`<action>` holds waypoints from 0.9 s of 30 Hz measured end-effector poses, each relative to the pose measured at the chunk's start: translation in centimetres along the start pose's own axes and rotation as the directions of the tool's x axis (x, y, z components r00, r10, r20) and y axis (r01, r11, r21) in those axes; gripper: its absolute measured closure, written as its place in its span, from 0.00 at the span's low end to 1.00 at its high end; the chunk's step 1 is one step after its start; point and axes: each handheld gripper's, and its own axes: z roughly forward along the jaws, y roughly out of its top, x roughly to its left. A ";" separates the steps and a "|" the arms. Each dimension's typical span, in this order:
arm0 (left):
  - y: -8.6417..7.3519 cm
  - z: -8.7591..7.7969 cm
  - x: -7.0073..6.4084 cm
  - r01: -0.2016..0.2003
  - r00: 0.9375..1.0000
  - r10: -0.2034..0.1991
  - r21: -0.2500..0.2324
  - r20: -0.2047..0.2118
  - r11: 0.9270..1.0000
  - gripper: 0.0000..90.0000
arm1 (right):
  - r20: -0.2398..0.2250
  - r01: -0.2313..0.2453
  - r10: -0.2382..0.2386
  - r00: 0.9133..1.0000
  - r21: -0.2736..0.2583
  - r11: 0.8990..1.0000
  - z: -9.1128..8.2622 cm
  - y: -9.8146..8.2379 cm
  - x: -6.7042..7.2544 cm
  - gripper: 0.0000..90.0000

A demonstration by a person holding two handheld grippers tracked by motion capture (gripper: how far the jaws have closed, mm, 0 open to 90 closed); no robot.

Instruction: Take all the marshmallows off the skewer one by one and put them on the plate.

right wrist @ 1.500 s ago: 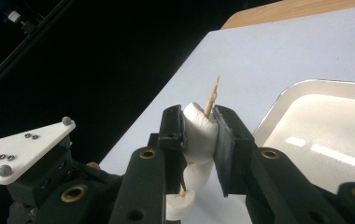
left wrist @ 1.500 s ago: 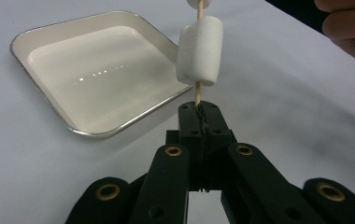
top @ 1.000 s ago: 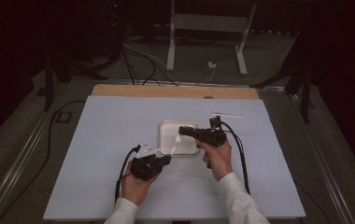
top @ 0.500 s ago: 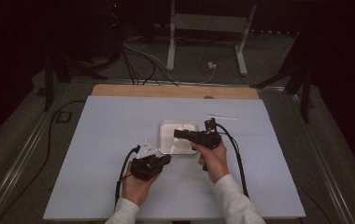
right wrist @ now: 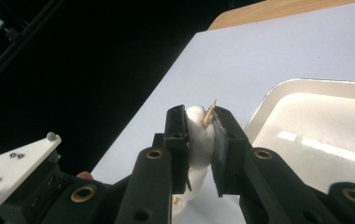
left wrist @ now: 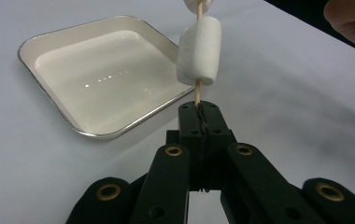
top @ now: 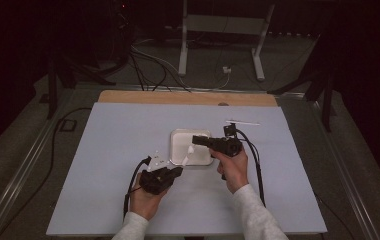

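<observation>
A thin wooden skewer (left wrist: 197,92) stands up from my left gripper (left wrist: 200,112), which is shut on its lower end. One white marshmallow (left wrist: 199,50) is threaded on it, with a second marshmallow (left wrist: 199,4) higher up. My right gripper (right wrist: 200,121) is shut on that upper marshmallow (right wrist: 198,137), and the skewer tip (right wrist: 209,113) pokes out between its jaws. In the high view the left gripper (top: 179,170) sits just in front of the white tray (top: 178,140), and the right gripper (top: 195,140) reaches in from the right over the tray's near edge.
The square white tray (left wrist: 49,39) has a metal rim and nothing in it. A thin white stick (top: 243,122) lies on the table behind the right hand. Small white bits (top: 158,159) lie beside the left gripper. Pale blue table surface (top: 103,150) stretches left.
The right gripper shifted slightly left and back over the tray's near edge. The left gripper and the skewer have hardly moved.
</observation>
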 end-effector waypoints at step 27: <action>-0.9 -1.0 2.0 0.023 0.999 -0.022 0.017 -0.042 1.000 1.00 | 0.092 0.006 0.008 0.996 -0.153 0.988 -3.8 4.2 -1.1 0.87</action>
